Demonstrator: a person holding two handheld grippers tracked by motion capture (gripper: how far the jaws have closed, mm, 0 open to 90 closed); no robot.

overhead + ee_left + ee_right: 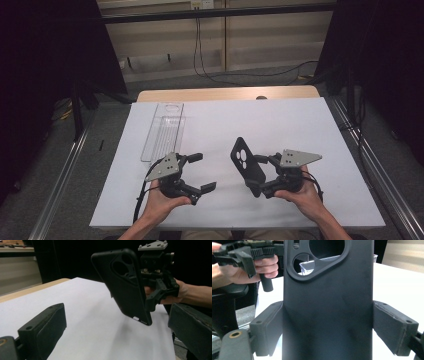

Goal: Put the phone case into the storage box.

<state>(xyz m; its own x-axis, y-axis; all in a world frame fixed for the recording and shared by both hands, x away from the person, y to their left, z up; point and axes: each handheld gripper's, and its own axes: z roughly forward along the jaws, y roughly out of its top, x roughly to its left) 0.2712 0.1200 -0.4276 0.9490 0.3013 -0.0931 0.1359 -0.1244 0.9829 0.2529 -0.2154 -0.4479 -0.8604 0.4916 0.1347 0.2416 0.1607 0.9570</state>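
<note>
One clear tray, left tongs nearby

Overhead forward-down view; two close claw views sharing the phone case.

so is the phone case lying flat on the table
No, the phone case is held up off the white table, gripped by its side edges in the right claw.

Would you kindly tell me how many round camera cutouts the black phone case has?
3, judging by the high view: all clustered at the upper end of the black phone case, which stands clamped in the right gripper. The right gripper view crops this cluster, so another may be hidden.
</note>
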